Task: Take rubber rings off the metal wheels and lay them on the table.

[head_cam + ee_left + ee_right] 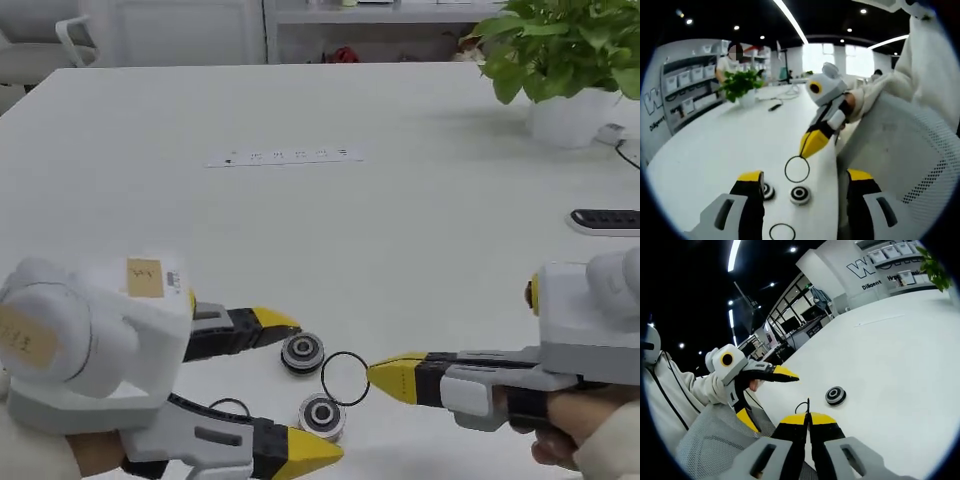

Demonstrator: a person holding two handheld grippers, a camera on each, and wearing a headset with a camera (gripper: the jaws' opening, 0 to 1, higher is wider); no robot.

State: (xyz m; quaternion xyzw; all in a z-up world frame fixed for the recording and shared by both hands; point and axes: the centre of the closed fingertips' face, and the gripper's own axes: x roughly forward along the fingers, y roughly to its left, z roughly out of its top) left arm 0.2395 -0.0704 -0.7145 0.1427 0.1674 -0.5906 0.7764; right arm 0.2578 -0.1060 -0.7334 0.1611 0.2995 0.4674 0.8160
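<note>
Pinching 1 black rubber ring [345, 353] by its rim, the right gripper [376, 376] is clenched; the ring sits just beside 2 metal wheels [302, 352] on the white table [400, 220]. A 2nd ring [230, 401] lies flat nearby. The left gripper [314, 388] is released, its jaws wide around both wheels. Its yellow sticker [144, 277] carries an unreadable scribble. Wall lettering [875, 286] reads "Diligent".
</note>
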